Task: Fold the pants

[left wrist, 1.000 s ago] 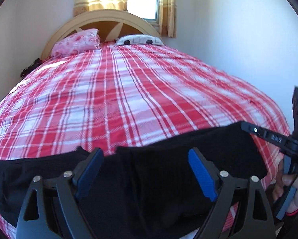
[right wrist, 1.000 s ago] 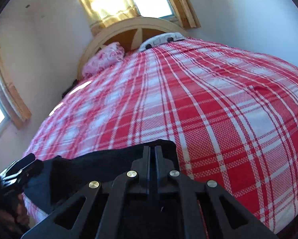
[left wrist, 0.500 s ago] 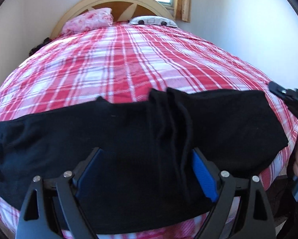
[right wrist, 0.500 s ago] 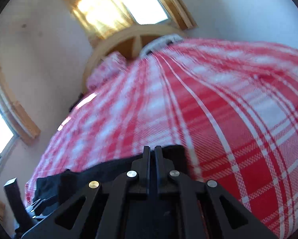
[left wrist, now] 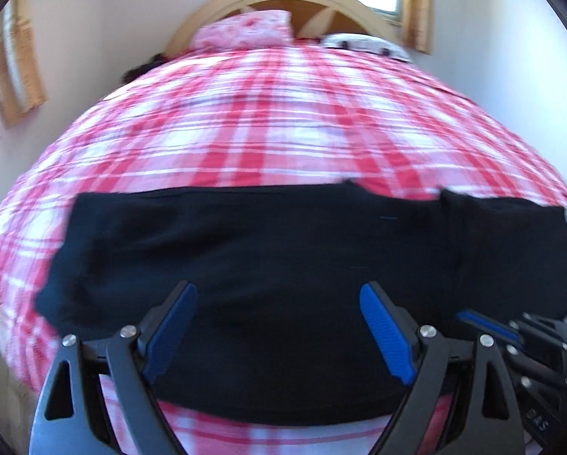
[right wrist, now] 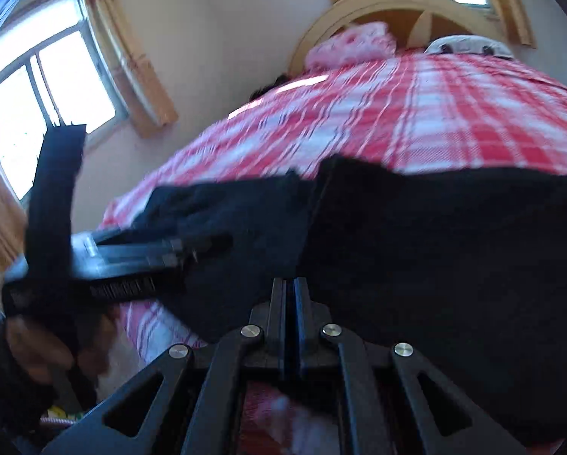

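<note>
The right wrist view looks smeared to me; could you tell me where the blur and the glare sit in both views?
Right wrist view: motion blur smears the plaid bedspread and the left gripper; the side window is blown out white. Left wrist view: softer blur on the bedspread and pink pillow; its blue fingers stay sharp; fisheye bows the black pants.

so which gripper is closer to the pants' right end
Right. The right gripper sits at the right part of the black pants, jaws shut; the left gripper hovers open over their middle.
</note>
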Motion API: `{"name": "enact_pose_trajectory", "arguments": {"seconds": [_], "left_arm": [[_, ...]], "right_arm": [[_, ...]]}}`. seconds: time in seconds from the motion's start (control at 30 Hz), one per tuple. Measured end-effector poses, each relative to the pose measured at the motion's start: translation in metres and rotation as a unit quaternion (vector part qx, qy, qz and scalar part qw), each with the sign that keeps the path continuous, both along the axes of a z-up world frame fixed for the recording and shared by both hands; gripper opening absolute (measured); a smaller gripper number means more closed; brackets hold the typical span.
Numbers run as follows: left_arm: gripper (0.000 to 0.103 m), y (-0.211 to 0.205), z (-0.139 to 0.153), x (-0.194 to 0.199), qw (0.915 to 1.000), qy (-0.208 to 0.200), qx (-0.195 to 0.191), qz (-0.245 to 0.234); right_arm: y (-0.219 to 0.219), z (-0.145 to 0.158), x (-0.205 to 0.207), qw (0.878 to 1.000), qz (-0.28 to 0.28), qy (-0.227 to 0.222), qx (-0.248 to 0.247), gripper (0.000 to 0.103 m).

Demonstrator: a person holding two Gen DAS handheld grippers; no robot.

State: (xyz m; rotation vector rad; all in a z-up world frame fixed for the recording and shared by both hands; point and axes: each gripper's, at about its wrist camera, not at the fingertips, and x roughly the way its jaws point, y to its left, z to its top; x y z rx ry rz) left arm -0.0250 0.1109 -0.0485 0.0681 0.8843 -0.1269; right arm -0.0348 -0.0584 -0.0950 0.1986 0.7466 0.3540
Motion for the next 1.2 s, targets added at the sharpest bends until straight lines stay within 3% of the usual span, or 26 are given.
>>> {"name": "enact_pose_trajectory", "arguments": {"seconds": [0.13, 0.2, 0.3, 0.4, 0.57, 0.77, 0.87, 0.97, 1.0, 1.03, 1.13, 1.2], "left_arm": [[0.091, 0.042, 0.000, 0.001, 0.9983, -0.004, 0.026, 0.052], [0.091, 0.066, 0.002, -0.002, 0.9963, -0.008, 0.026, 0.081], [0.091, 0.108, 0.004, -0.006, 0.9906, -0.014, 0.012, 0.135], [0.091, 0.147, 0.005, -0.009, 0.9813, -0.016, -0.033, 0.189], [0.091, 0.175, -0.003, -0.009, 0.9629, -0.030, -0.136, 0.231], [0.089, 0.169, -0.027, -0.001, 0.9493, -0.018, -0.187, 0.252], [0.085, 0.154, -0.023, -0.008, 0.9547, -0.033, -0.176, 0.237], [0.081, 0.149, -0.024, -0.015, 0.9512, -0.037, -0.185, 0.244], [0.075, 0.150, -0.024, -0.017, 0.9494, -0.041, -0.192, 0.245], [0.065, 0.152, -0.024, -0.018, 0.9462, -0.043, -0.205, 0.246], [0.057, 0.166, -0.027, -0.019, 0.9234, -0.043, -0.289, 0.249], [0.053, 0.168, -0.027, -0.016, 0.9227, -0.044, -0.295, 0.244]], "right_arm": [[0.023, -0.006, 0.006, 0.999, 0.030, 0.012, -0.025, 0.005], [0.037, -0.005, 0.004, 0.998, 0.049, 0.012, -0.049, 0.005], [0.047, 0.000, -0.004, 0.997, 0.066, 0.002, -0.038, 0.005], [0.048, 0.012, -0.009, 0.997, 0.066, -0.021, -0.017, 0.005], [0.047, 0.024, -0.010, 0.998, 0.050, -0.038, -0.005, 0.005], [0.041, 0.022, -0.009, 0.999, 0.037, -0.019, 0.013, 0.005], [0.040, 0.020, -0.012, 0.999, 0.033, -0.013, 0.015, 0.005], [0.037, 0.019, -0.010, 0.999, 0.029, -0.011, 0.018, 0.005], [0.037, 0.018, -0.010, 0.999, 0.029, -0.011, 0.019, 0.005], [0.037, 0.018, -0.009, 0.999, 0.028, -0.010, 0.020, 0.005], [0.035, 0.018, -0.010, 0.999, 0.026, -0.010, 0.021, 0.005], [0.033, 0.018, -0.010, 0.999, 0.024, -0.011, 0.023, 0.005]]}}
